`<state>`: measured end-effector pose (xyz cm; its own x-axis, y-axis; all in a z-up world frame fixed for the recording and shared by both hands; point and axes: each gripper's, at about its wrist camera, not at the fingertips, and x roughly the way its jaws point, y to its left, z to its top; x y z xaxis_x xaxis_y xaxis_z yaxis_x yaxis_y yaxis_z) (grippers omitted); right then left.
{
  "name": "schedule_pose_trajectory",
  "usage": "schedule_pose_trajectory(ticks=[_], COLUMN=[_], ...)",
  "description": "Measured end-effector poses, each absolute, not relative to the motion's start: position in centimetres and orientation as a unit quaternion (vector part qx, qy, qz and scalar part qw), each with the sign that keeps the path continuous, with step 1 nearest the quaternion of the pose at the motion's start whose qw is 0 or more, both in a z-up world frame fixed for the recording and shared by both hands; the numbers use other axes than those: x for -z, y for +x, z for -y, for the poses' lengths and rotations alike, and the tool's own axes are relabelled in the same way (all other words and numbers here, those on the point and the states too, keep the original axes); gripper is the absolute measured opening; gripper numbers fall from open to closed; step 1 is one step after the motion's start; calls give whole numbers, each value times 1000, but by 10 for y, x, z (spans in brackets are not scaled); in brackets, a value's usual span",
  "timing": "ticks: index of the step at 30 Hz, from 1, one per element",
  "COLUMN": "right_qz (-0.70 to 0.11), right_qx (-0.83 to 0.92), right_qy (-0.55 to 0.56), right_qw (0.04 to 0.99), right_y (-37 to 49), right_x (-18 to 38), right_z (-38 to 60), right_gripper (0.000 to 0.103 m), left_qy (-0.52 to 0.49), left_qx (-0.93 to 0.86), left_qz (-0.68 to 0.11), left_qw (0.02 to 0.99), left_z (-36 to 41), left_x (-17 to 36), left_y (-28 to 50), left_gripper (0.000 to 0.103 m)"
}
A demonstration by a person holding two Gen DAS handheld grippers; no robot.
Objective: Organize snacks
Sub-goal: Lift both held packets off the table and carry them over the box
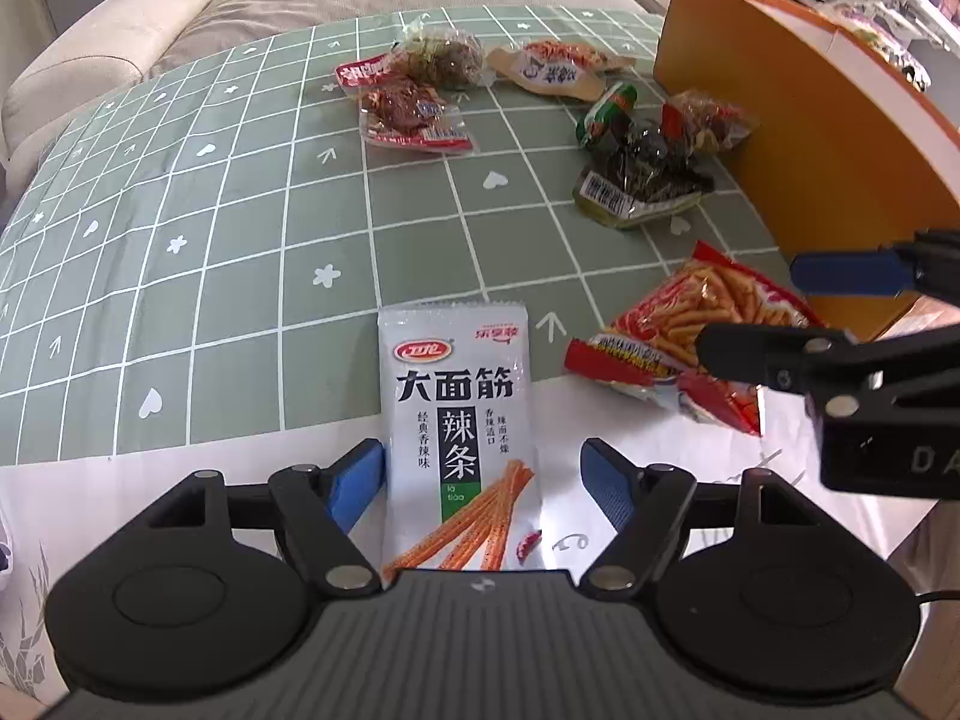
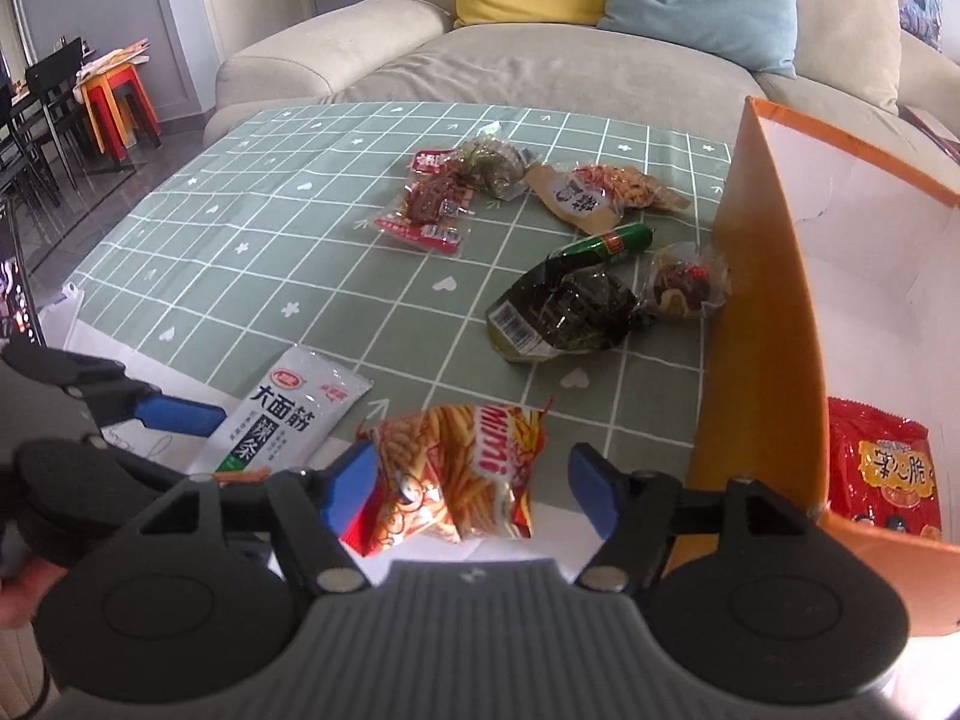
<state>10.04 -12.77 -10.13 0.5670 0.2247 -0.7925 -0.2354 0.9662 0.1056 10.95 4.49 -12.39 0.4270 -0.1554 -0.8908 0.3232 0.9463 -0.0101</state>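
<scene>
A white latiao packet (image 1: 459, 438) lies flat at the table's near edge between the fingers of my open left gripper (image 1: 483, 483); the pads do not touch it. It also shows in the right wrist view (image 2: 294, 414). A red-orange Mimi stick-snack bag (image 2: 456, 474) lies between the fingers of my open right gripper (image 2: 474, 489); it also shows in the left wrist view (image 1: 678, 339). An orange box (image 2: 762, 312) with a white inside stands at the right and holds a red snack bag (image 2: 882, 474).
Several more snacks lie on the green checked tablecloth (image 1: 240, 240): a red meat packet (image 1: 408, 114), a beige pouch (image 1: 558, 72), a green sausage (image 2: 612, 243), a dark seaweed pack (image 1: 642, 180). A beige sofa (image 2: 480, 60) stands behind the table.
</scene>
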Motion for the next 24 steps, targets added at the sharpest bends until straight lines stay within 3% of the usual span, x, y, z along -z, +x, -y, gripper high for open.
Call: schedule_pose_trajectory(ticks=[8,11,16,17,20,24], right_qz=[-472,-480,-493,-496,-502,-496], right_qx=[-129,-128,-127,-129,-133,-135], right_qy=[10,30,50,58,72,57], right_qw=[872,867,859,857,851,856], right_y=[113,118,121,122,123,120], right_x=[115,120,127,128,131,129], right_z=[123,125,129,130,132,127], right_gripper=[80,80,71,66,56,53], left_qy=[85,82,85,84,82,76], left_qx=[147,151,160,161,159,156], left_qz=[-496,-491,-481,-481,-480,-478], left_qw=[851,854,858,858,859,861], left_z=[-44,-45,-44,-44,-43,-44], left_x=[126,126,124,124,123,122], left_y=[114,116,114,114,114,114], left_gripper=[93,86,65,62,58,57])
